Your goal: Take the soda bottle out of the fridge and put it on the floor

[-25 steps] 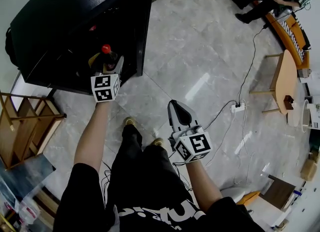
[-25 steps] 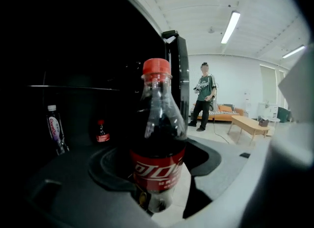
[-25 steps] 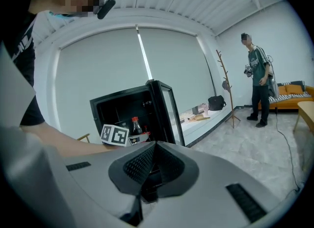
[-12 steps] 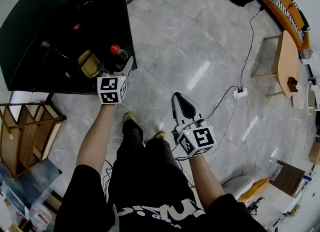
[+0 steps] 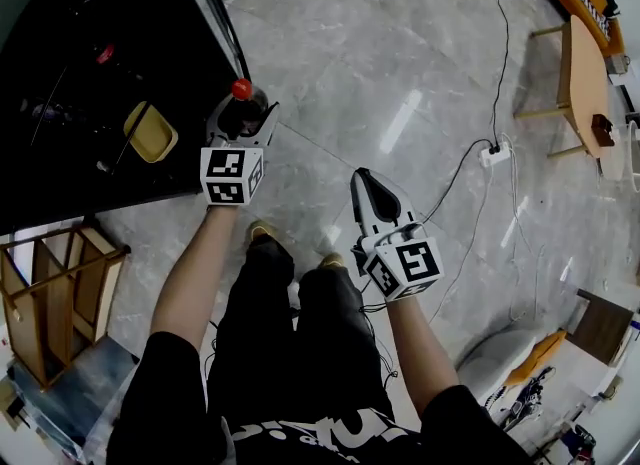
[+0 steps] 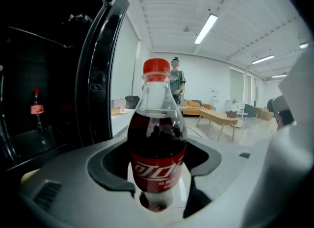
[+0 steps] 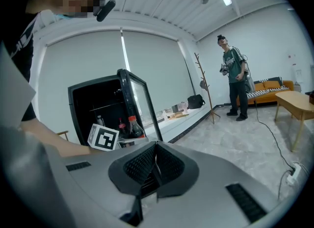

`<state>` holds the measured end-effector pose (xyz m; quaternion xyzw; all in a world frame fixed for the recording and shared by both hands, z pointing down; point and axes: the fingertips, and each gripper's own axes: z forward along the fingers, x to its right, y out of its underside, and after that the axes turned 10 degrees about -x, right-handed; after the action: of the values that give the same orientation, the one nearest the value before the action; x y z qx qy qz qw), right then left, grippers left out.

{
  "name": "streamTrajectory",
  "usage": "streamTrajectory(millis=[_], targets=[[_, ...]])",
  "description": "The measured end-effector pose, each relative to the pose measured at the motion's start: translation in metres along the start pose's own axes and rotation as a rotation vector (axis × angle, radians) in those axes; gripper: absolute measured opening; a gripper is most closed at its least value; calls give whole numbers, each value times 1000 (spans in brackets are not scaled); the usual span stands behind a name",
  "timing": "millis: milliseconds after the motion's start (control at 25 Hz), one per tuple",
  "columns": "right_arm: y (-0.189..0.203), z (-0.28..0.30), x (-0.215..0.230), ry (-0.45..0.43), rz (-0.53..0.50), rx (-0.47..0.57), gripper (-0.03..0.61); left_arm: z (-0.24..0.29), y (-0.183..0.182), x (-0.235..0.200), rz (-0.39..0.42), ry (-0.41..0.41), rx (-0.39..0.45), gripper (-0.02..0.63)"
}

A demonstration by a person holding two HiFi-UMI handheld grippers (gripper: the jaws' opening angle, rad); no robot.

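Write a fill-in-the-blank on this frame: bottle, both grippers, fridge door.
The left gripper is shut on the soda bottle, whose cap is ____.
The right gripper has its jaws ____, with nothing between them.
The door of the fridge stands ____.
Missing words: red; shut; open.

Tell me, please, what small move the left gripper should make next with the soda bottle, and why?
Probably lower it straight down, keeping it upright. The left gripper is shut on the soda bottle, which stands upright beside the fridge door, apparently outside the fridge and above bare floor. The right gripper is shut, empty and off to the side.
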<state>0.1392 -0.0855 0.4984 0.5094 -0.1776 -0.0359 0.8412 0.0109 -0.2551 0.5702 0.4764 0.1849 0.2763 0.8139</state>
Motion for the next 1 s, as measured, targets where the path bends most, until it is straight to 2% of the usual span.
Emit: streamTrajectory(millis=[240,560,800,1000], targets=[[60,33,30,12,3,-6,25,45,55,11,33,51,-4,308],[142,83,93,18,12,-1,25,115,130,27,56,94,1,309],[207,131,124,2,-30,6,25,158,184,30,88,122,27,308],[268,175,148,-17,-63,19,25,195,244,29,95,139,42,308]])
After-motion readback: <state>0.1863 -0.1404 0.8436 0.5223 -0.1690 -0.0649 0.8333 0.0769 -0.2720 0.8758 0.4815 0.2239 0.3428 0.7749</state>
